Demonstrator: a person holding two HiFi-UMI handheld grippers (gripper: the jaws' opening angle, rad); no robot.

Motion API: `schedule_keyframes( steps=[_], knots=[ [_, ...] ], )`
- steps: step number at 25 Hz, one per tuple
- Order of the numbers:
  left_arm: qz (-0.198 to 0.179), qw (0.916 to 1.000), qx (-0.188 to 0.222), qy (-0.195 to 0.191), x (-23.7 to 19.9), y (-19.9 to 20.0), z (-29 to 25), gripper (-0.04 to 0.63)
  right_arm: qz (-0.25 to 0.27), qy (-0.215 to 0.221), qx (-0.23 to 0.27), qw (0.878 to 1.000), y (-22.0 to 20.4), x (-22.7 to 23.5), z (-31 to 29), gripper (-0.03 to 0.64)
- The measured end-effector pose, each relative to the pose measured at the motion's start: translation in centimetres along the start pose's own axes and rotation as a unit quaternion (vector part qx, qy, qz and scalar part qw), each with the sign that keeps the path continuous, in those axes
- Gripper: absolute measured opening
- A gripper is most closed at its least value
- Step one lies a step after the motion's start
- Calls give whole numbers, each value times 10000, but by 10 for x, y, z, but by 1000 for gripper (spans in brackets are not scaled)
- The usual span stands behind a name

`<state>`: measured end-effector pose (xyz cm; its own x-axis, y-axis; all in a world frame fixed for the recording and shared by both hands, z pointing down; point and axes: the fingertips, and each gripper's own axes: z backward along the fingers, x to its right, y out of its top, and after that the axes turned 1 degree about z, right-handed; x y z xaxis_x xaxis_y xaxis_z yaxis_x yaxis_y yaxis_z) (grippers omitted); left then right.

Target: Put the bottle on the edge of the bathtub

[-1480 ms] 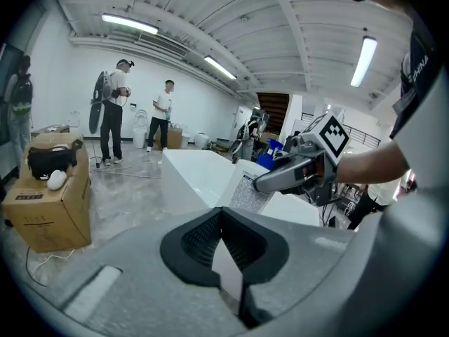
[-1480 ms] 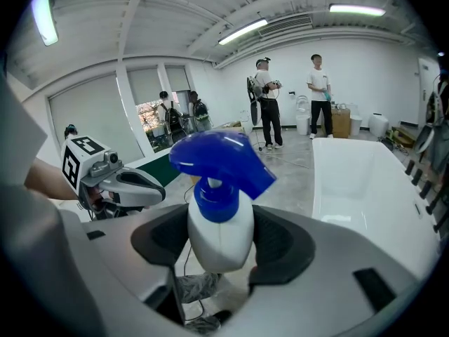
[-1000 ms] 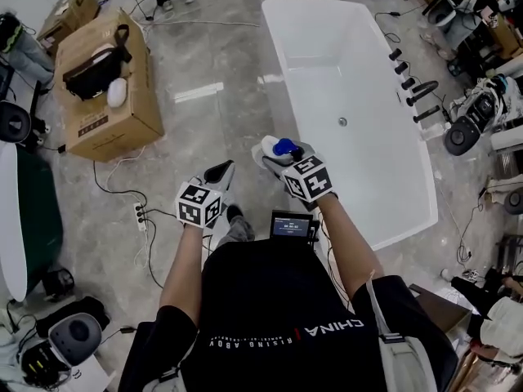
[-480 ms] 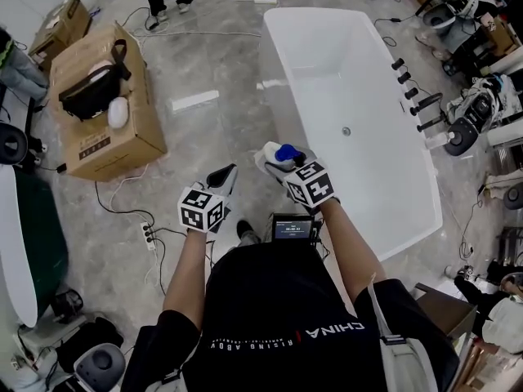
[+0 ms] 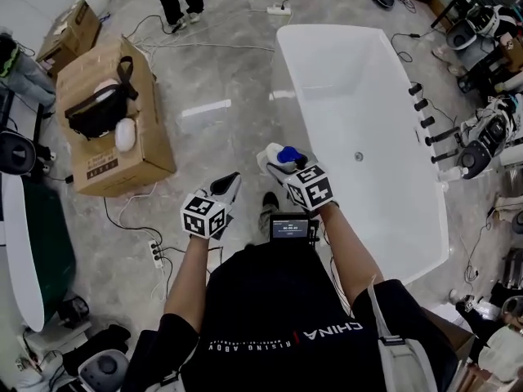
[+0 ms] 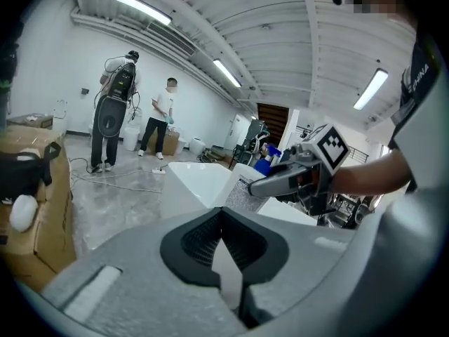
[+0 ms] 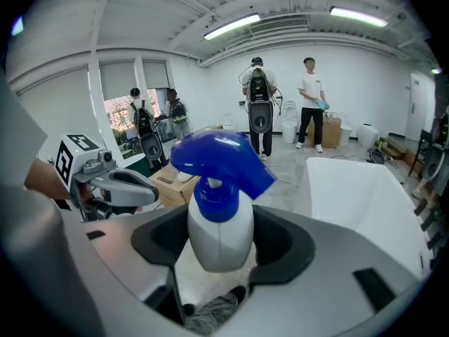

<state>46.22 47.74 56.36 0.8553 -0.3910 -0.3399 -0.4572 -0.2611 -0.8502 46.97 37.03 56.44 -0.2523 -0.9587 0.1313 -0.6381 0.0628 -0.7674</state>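
A white spray bottle (image 7: 219,241) with a blue trigger head (image 5: 286,153) stands upright between the jaws of my right gripper (image 5: 279,160), which is shut on its body (image 7: 219,248). It hangs over the floor just left of the white bathtub (image 5: 288,96), near the tub's long left rim. The tub (image 7: 365,188) also lies to the right in the right gripper view. My left gripper (image 5: 227,184) hovers over the floor to the left of the bottle. Its jaws (image 6: 223,213) are shut, tips together, with nothing in them. The bottle (image 6: 247,188) also shows in the left gripper view.
A cardboard box (image 5: 139,149) with a black bag on it stands on the floor at the left. A power strip (image 5: 155,254) and cables lie near my feet. Black faucet fittings (image 5: 429,121) line the tub's right rim. People (image 7: 312,100) stand at the far end.
The person has stepped, so the floor and tub have slid a little in the head view. Both grippers keep their places ahead of the body, the bottle still held.
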Motion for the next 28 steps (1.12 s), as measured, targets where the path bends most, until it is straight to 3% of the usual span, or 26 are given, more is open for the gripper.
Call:
schedule_keyframes(
  steps=[6, 13, 21, 28],
  knots=[
    [-67, 9995, 32, 309, -46, 64, -50, 9, -1, 162, 166, 9997, 60, 66, -38, 272],
    [-71, 9990, 4, 447, -71, 103, -102, 9, -1, 388, 114, 9992, 91, 116, -67, 272],
    [-37, 9991, -120, 396, -113, 124, -139, 9, -61, 379, -8, 9993, 117, 156, -106, 272],
    [-186, 9996, -207, 94, -190, 164, -179, 9, -88, 252, -10, 9996, 173, 186, -172, 272]
  ],
)
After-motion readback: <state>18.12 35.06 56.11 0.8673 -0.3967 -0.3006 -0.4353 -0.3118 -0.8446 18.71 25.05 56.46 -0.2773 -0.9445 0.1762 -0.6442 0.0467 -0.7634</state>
